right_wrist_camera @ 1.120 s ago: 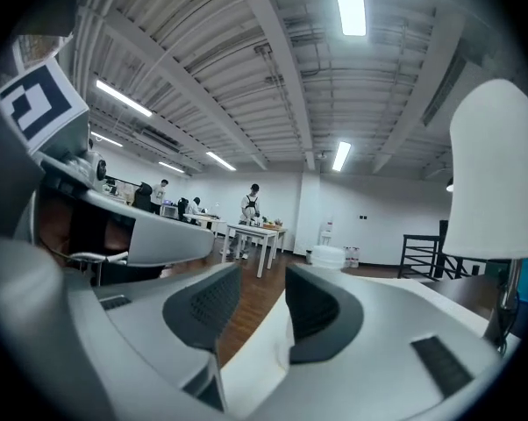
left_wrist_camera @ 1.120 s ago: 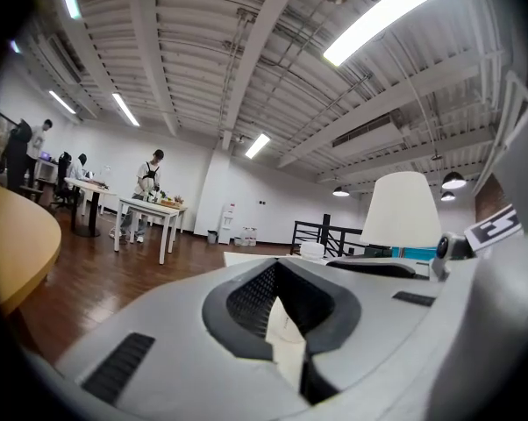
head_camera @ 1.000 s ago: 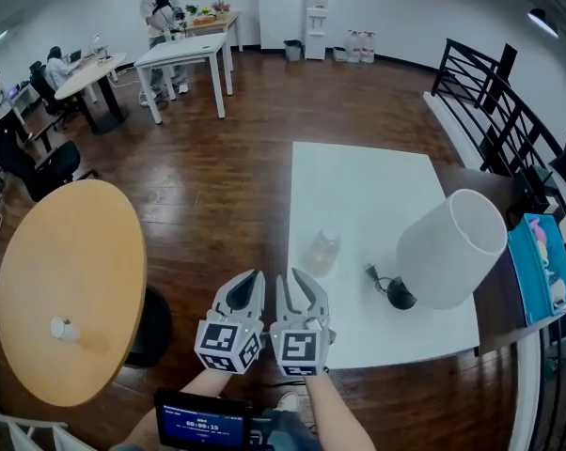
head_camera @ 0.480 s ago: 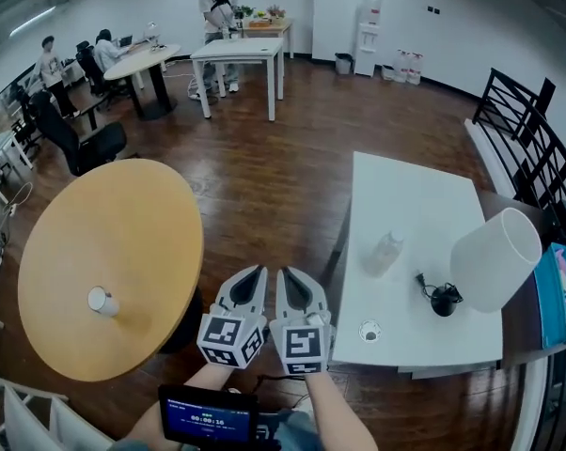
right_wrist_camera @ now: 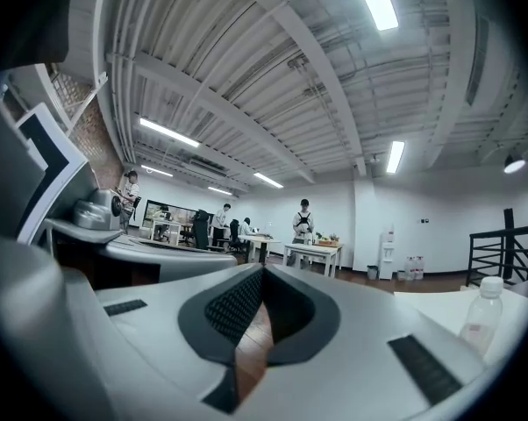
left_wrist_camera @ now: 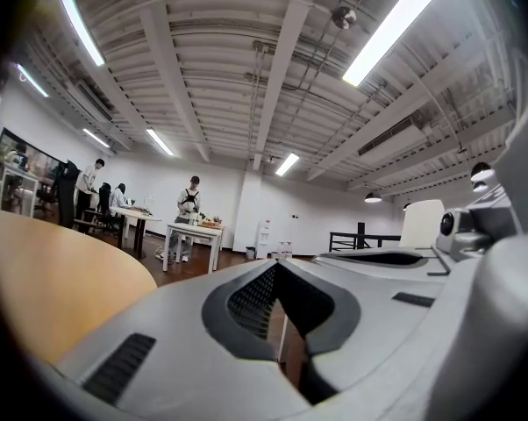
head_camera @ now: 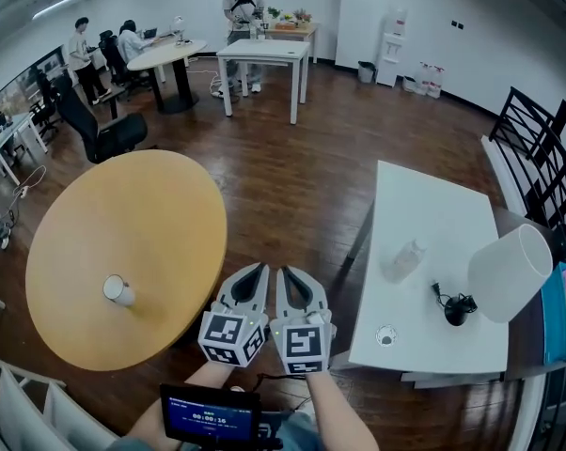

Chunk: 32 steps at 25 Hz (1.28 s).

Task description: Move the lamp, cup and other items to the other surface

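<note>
While the person is holding both tools low over the dark wooden floor (head_camera: pixel 292 186), the left gripper (head_camera: pixel 258 272) and the right gripper (head_camera: pixel 289 274) are hanging side by side, each with its jaws pressed together and nothing between them; both are pointing into the gap between two tables. To their left the round wooden table (head_camera: pixel 170 205) is carrying only the cup (head_camera: pixel 118 290), which is lying on its side well in from the near rim; whether anything is in it I cannot tell; the rest of that top is lying bare. To their right the white table (head_camera: pixel 433 205) is bearing the lamp (head_camera: pixel 509 272) near its right edge, the white shade looming over the black base (head_camera: pixel 457 308); a clear bottle (head_camera: pixel 405 259) is standing capped and upright near the left edge; a small round object (head_camera: pixel 385 335) is sitting close to the near edge. A black railing (head_camera: pixel 532 148) is running behind the white table, and a blue box (head_camera: pixel 565 313) is showing at the far right. Farther off, an office chair (head_camera: pixel 104 134) is standing beyond the round table and people are gathering at more tables by the wall; a small screen (head_camera: pixel 211 416) is glowing just below the grippers. Open floor is stretching between the two tables.
</note>
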Available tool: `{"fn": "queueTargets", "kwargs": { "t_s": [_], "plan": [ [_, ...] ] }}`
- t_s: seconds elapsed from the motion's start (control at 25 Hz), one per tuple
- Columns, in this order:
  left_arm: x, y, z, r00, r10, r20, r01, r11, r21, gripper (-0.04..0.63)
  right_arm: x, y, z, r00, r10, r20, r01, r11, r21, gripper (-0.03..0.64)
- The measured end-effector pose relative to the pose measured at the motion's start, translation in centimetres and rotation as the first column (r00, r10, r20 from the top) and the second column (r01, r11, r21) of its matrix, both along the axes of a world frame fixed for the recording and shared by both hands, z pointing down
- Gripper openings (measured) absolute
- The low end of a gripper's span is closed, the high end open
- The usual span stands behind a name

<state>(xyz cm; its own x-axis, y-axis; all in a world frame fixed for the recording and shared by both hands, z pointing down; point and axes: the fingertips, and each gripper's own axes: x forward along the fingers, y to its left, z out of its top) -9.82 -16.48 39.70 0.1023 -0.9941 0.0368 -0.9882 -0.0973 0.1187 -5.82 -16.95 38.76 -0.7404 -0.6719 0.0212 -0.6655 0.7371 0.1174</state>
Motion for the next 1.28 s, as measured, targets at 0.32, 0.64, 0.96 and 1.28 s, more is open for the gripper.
{"fn": "queueTargets", "kwargs": {
  "t_s": [0.32, 0.64, 0.96, 1.28],
  "plan": [
    [-1.8, 0.7, -0.2, 0.999, -0.034, -0.014, 0.034, 0.999, 0.021, 0.006, -1.6, 0.5, -0.1, 0.999, -0.035, 0.004, 0.035, 0.999, -0.001, 0.003],
    [-7.2, 3.1, 0.7, 0.986, -0.165, -0.011, 0.165, 0.986, 0.029, 0.011, -7.1, 2.1, 1.6, 0.99, -0.138, -0.015, 0.138, 0.99, 0.0, 0.034],
    [-15.9, 9.0, 2.0, 0.929, -0.369, -0.007, 0.369, 0.929, 0.0, 0.034, -16.0, 7.2, 2.7, 0.94, -0.341, -0.006, 0.341, 0.94, -0.021, 0.035],
    [-24.1, 17.7, 3.9, 0.822, -0.57, -0.003, 0.569, 0.821, -0.047, 0.054, -24.9, 14.8, 5.1, 0.838, -0.546, 0.007, 0.545, 0.834, -0.091, 0.115]
  ]
}}
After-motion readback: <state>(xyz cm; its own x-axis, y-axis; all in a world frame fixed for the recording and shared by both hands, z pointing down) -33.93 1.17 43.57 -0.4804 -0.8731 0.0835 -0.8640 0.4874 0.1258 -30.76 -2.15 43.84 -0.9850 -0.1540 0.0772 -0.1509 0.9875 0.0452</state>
